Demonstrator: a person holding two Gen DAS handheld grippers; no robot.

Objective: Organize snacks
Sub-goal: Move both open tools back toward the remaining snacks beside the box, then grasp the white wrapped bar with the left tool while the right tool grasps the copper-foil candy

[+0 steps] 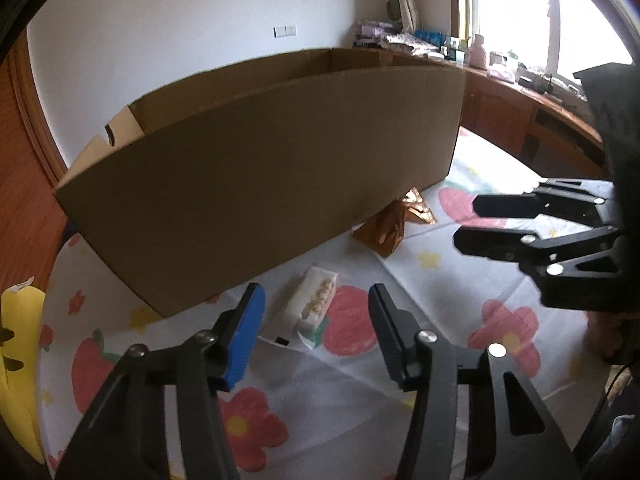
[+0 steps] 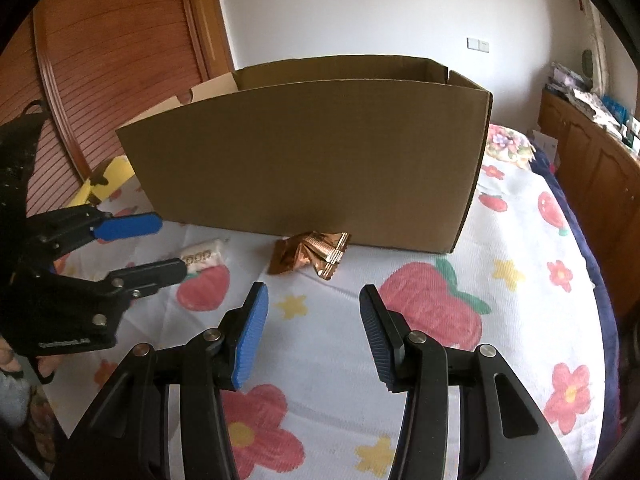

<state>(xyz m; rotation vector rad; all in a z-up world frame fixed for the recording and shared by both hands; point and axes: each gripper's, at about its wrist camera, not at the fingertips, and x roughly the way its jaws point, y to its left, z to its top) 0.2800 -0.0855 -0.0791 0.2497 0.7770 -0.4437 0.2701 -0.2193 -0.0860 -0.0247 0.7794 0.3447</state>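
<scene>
A white snack packet (image 1: pixel 310 310) (image 2: pixel 205 257) lies on the flowered sheet just ahead of my left gripper (image 1: pixel 316 294) (image 2: pixel 170 244), which is open with nothing between its blue pads. A crumpled gold foil packet (image 1: pixel 394 222) (image 2: pixel 310 256) rests against the foot of a big open cardboard box (image 1: pixel 260 168) (image 2: pixel 312 160). My right gripper (image 2: pixel 314 294) (image 1: pixel 466 220) hovers a little short of the gold packet, open and empty. The box's inside is hidden behind its near wall.
The bed sheet (image 1: pixel 440 320) (image 2: pixel 520 240) has strawberry and flower prints. A yellow plush (image 1: pixel 16 340) (image 2: pixel 108 176) lies at the left beside the box. A wooden cabinet (image 1: pixel 520 100) (image 2: pixel 592 152) with clutter on top runs along the right; a wooden door (image 2: pixel 120 40) stands behind at the left.
</scene>
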